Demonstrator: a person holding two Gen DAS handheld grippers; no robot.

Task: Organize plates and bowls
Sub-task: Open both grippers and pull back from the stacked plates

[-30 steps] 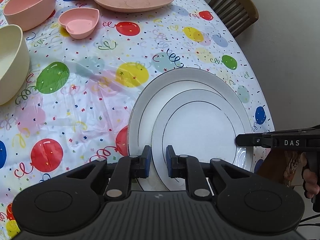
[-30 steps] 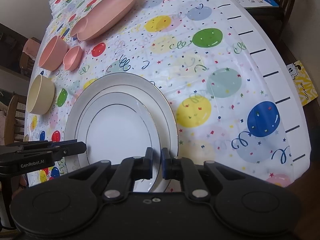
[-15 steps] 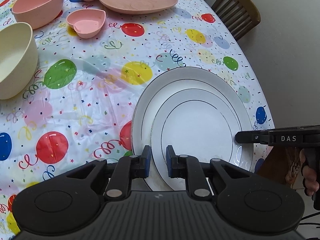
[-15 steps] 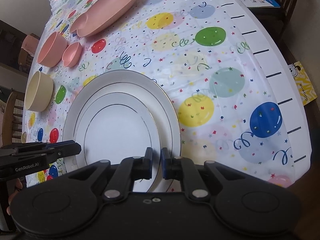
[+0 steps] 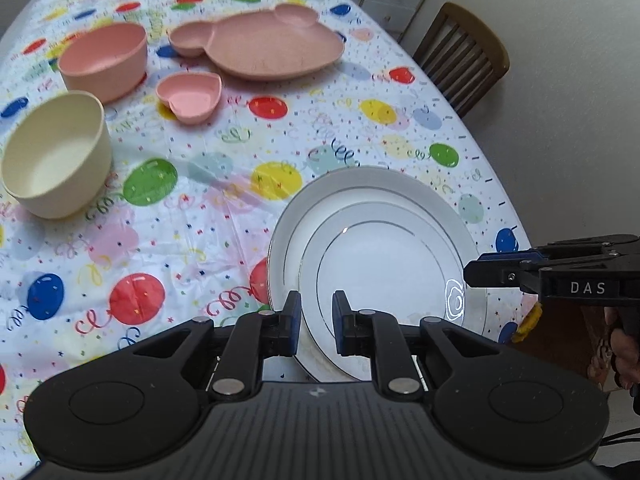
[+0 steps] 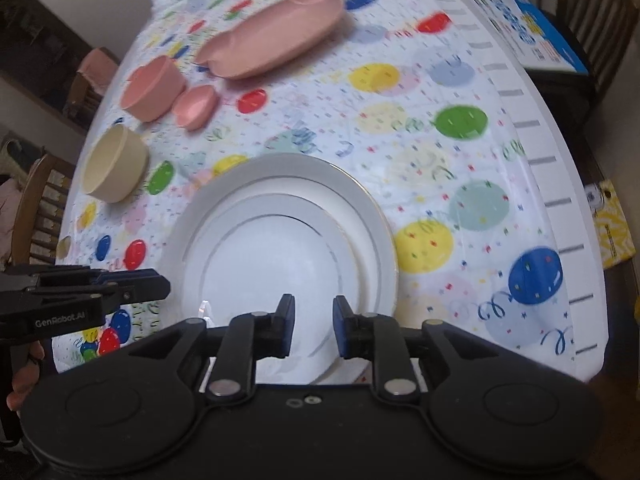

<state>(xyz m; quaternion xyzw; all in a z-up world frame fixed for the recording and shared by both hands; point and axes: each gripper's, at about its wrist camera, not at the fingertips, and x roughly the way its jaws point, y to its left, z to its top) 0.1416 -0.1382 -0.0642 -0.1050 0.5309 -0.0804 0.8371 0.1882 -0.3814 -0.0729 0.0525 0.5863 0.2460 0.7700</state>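
**Plates nested, bowls still scattered**

The small white plate [image 5: 384, 276] lies inside the large white plate [image 5: 420, 196] at the near right of the bench [image 5: 192, 216]. The left gripper [image 5: 316, 328] and right gripper [image 6: 313, 327] both hover above the near rim of the stack, jaws parted by a modest gap and holding nothing. Each points forward and down over the bench, the two side by side.

The bowls look like the next job: cream bowl [image 5: 56, 160] at the left, pink bowl [image 5: 104, 58] and heart dish [image 5: 190, 96] beyond it, pink bear-shaped plate [image 5: 268, 46] at the far side. Approach a bowl's wall from above, one jaw inside and one outside (the rim looks thick, so open wider first), and lift straight to avoid dragging the tablecloth
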